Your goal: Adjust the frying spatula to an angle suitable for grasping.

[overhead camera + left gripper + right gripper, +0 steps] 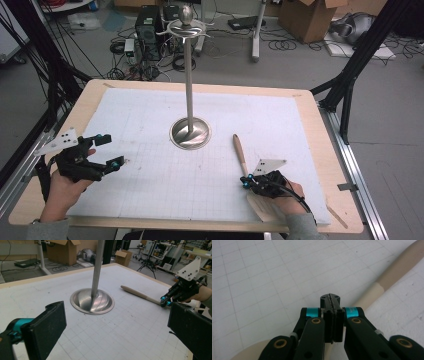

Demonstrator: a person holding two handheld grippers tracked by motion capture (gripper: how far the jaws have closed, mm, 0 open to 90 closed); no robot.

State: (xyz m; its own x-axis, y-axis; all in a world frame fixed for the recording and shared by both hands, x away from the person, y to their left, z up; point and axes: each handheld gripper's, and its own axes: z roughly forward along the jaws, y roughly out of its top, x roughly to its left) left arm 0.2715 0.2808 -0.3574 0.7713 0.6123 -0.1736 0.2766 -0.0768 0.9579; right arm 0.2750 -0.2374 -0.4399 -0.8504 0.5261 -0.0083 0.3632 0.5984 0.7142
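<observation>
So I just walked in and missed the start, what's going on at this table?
A person holds a gripper in each hand over a white gridded mat. The right gripper, jaws shut with nothing between them, sits over a wooden spatula lying flat on the mat. The left gripper waits at the left with jaws wide open and empty. A metal utensil stand rises mid-table, its hooks bare.

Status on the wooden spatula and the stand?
Done: nothing yet. The wooden spatula lies flat on the gridded mat, apart from the stand, and nothing hangs from the stand's top hooks. In hand: the right gripper sits over the spatula's neck, jaws shut with nothing between them. The left gripper hovers open. Left: open, grasp, lift, probably hang it.
</observation>
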